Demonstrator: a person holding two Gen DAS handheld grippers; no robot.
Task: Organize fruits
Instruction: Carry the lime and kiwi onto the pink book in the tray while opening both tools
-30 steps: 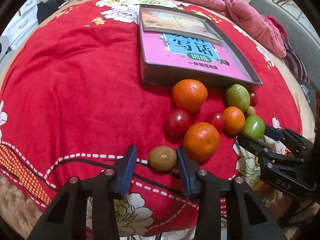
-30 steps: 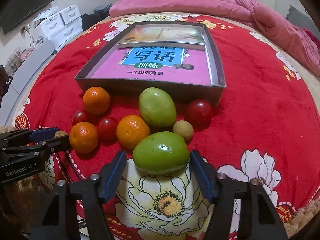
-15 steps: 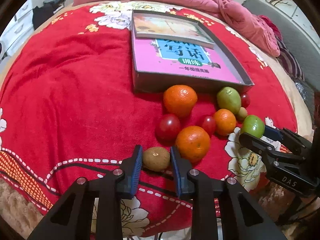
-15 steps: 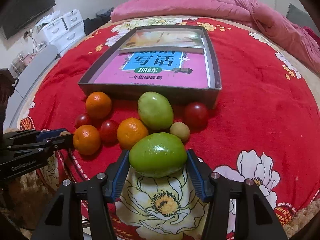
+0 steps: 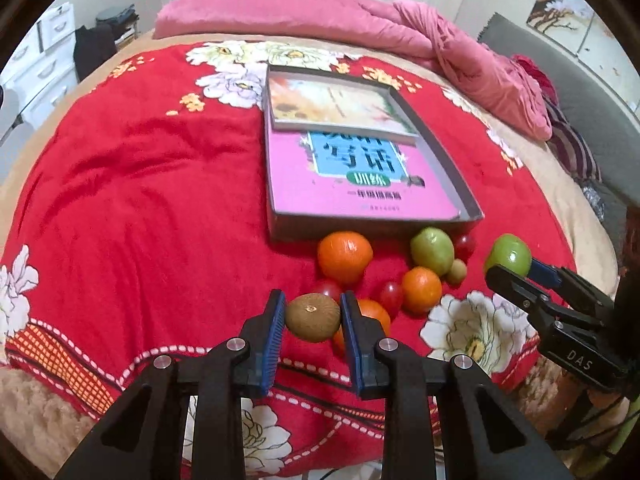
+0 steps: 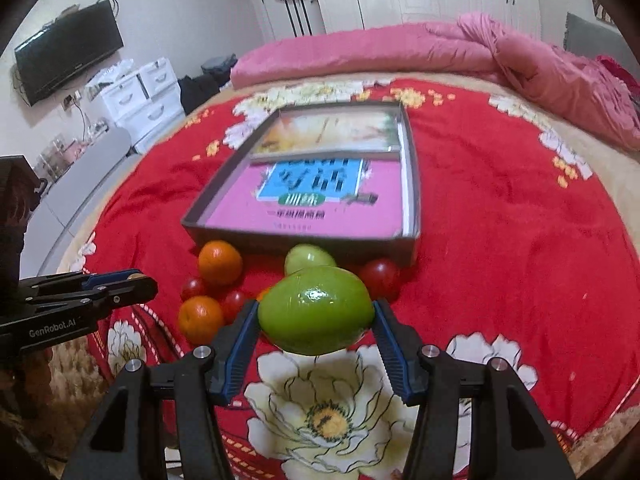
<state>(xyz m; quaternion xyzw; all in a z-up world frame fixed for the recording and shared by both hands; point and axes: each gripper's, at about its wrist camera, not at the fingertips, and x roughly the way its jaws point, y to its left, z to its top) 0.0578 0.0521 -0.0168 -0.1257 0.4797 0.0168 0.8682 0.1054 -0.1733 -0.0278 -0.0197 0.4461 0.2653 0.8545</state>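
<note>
My left gripper point(image 5: 313, 316) is shut on a brown kiwi point(image 5: 313, 317), held a little above the red blanket. In the right wrist view my right gripper point(image 6: 316, 314) is shut on a large green fruit point(image 6: 316, 310), also lifted off the blanket. That same green fruit point(image 5: 509, 255) shows at the right gripper's tip in the left wrist view. On the blanket lie oranges point(image 5: 345, 256) point(image 5: 421, 290), a second green fruit point(image 5: 433, 251), red tomatoes point(image 6: 380, 275) and a small brown fruit point(image 5: 456, 271). Behind them sits a shallow grey box point(image 5: 456, 184) with a pink book point(image 5: 320, 196) inside.
A red flowered blanket point(image 5: 140, 200) covers the bed. A crumpled pink quilt point(image 5: 460, 52) lies along the far side. White drawers point(image 6: 140, 96) and a wall television point(image 6: 68, 52) stand at the left. The bed's fuzzy near edge point(image 5: 36, 412) is close below the grippers.
The left jaws closed on the kiwi and lifted it. The right jaws closed on the green fruit and raised it off the blanket. Both views have tilted up toward the room.
</note>
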